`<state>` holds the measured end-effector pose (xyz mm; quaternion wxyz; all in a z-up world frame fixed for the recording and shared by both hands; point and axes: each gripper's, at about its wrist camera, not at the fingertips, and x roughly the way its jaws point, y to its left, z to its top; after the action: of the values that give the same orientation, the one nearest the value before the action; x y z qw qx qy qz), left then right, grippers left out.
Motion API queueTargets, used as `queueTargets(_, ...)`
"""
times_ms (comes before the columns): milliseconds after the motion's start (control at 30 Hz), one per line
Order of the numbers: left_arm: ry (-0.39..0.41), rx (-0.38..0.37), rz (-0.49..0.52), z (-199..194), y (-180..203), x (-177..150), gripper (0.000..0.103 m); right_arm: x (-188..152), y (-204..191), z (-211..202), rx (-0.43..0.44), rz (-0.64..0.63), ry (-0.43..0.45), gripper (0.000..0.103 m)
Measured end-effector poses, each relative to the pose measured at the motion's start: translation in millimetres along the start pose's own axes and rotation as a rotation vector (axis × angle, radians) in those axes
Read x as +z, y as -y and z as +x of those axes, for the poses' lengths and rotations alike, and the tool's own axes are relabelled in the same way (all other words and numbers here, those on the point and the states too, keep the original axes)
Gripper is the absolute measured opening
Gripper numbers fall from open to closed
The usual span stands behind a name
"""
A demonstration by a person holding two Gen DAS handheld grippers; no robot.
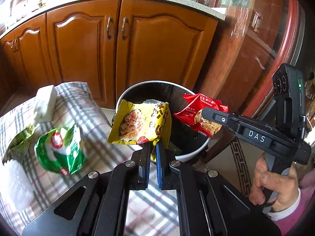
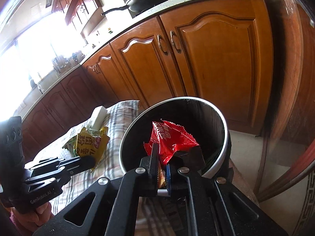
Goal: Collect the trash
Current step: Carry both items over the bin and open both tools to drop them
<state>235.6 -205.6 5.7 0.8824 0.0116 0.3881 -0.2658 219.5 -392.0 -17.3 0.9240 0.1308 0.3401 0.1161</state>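
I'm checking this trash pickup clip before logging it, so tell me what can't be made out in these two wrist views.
- Trash bin bottom and contents: dark in both views, partly covered by the red wrapper and yellow wrapper.
- Green packet: motion-blurred in the left view, label unreadable.
- Left gripper fingertips: hidden behind the yellow wrapper in the right view.
- Items by the window: washed out by glare, right view.

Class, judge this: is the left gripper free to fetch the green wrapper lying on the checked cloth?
Probably not yet: the left gripper is shut on the yellow noodle packet, though nothing blocks the green wrapper.
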Motion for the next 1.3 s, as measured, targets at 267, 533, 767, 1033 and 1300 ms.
queueTargets(267, -0.027, 0.004, 0.018, 24, 4, 12, 0.005, 14, 10, 16, -0.011, -0.006, -0.029, 0.005)
queueTargets(533, -0.054, -0.007, 0.002, 41, 4, 20, 0.011, 24, 22, 32, -0.019, 0.002, -0.067, 0.01)
queueTargets(767, -0.037, 0.012, -0.014, 30, -1, 12, 0.048, 22, 32, 33, -0.004, 0.049, -0.075, 0.046)
queueTargets(1033, -0.014, 0.019, -0.085, 0, -17, -19, 0.058, 10, 15, 9, 0.008, 0.044, -0.011, 0.078)
queueTargets(1300, 0.007, 0.072, -0.158, -38, -42, -59, 0.058, -19, -23, -2, 0.058, 0.021, 0.001, 0.084)
